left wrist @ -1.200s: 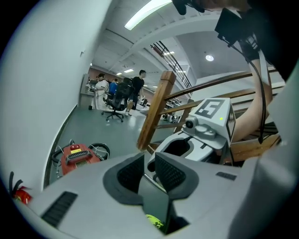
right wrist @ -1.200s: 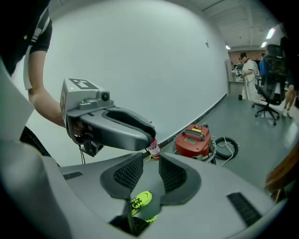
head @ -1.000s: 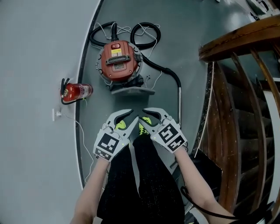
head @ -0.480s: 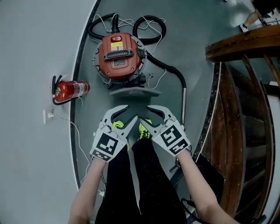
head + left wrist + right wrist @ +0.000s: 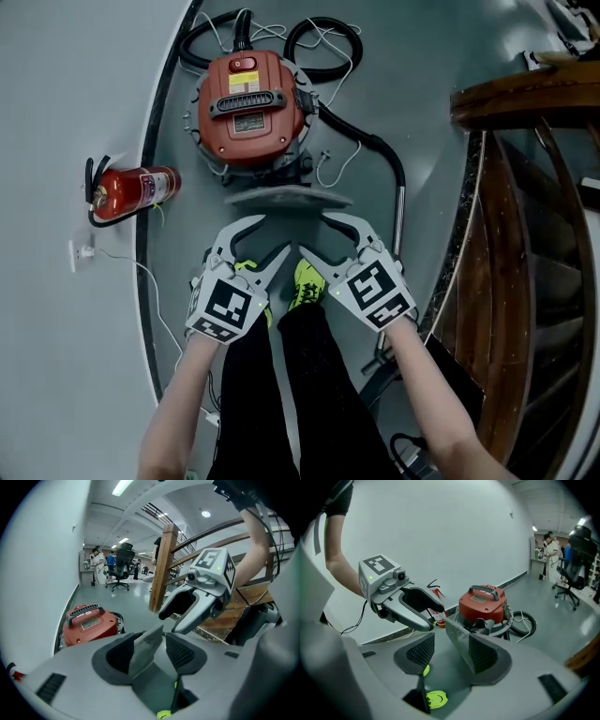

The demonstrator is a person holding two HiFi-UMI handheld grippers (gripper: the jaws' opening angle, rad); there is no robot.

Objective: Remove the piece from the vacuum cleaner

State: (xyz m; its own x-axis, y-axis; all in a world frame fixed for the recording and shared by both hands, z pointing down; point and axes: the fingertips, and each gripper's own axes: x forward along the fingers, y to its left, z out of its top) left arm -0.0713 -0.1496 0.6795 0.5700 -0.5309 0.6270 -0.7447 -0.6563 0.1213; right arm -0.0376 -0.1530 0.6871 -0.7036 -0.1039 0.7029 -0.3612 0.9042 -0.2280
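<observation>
Opening, piece (image 5: pixel 288 197) prob. just ahead: hand-held grippers (image 5: pixel 275 234) (image 5: pixel 312 232).

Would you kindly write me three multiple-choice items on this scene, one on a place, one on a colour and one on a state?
1. In the head view, the fire extinguisher lies where from the vacuum cleaner? A left B right C on top
2. The vacuum cleaner's body is: A blue B red C yellow
3. The left gripper and right gripper are: A both open B both shut C one open, one shut
Answers: A, it lies at the picture's left; B, its shell is red; A, jaws apart, just opened wider, the grey nozzle between them unpressed.
</observation>
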